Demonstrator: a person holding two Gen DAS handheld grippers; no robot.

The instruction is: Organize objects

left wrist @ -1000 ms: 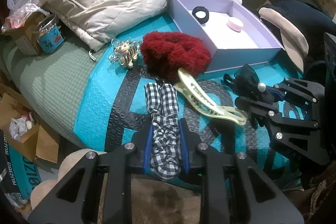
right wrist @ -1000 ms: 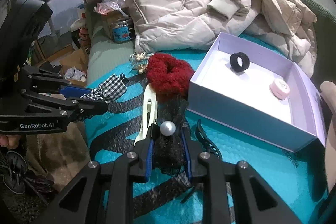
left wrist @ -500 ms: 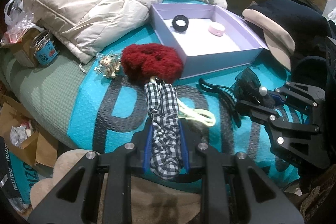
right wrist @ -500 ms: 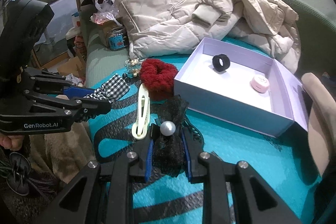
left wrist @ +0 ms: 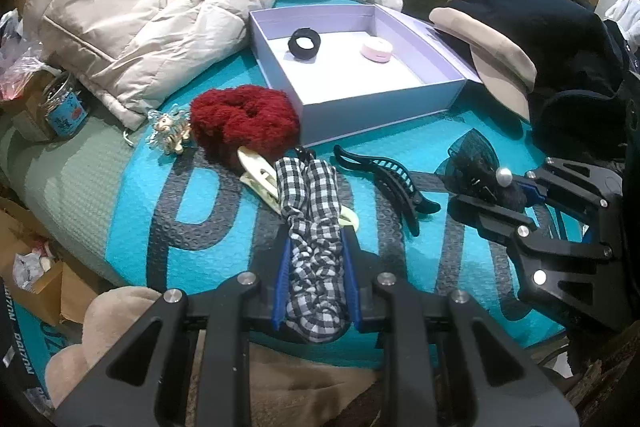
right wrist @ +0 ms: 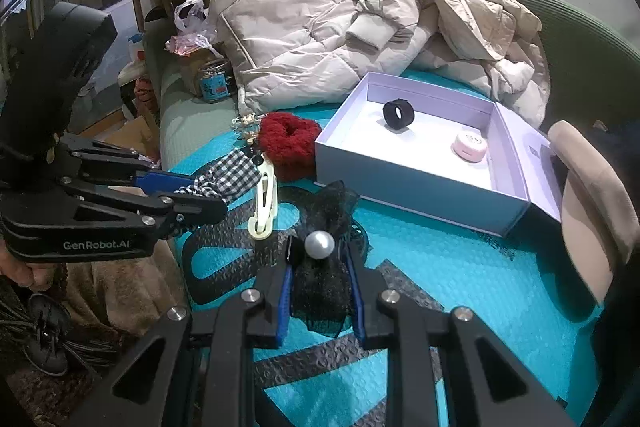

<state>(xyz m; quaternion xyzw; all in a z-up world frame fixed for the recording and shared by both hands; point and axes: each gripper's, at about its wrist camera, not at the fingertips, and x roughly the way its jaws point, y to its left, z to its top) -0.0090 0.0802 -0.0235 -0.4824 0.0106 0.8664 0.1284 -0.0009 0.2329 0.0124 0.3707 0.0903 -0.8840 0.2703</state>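
- The checked scrunchie (left wrist: 314,227) is pinched between the closed jaws of the left hand-held gripper (left wrist: 316,255), hanging above the turquoise mat (left wrist: 132,195); the black mesh bow with a pearl (right wrist: 320,267) is clamped the same way in the right hand-held gripper (right wrist: 320,271).
- The step in hand looks like carrying both pieces to the open lavender box (left wrist: 372,115), which lies beyond them on the mat.
- To do it well, each gripper should probably clear the box's near wall before the jaws part, and release over bare floor, away from the two things already inside.
- The soft fabric may trail and catch the rim, so a lift high enough is wise.
- Count inside the box: one black elastic band (left wrist: 305,43), one pink round case (left wrist: 377,50).
- Count loose on the mat: one red fuzzy scrunchie (left wrist: 244,123), one cream snap clip (right wrist: 265,201), one black claw clip (left wrist: 394,183), one gold ornamental clip (left wrist: 170,131).
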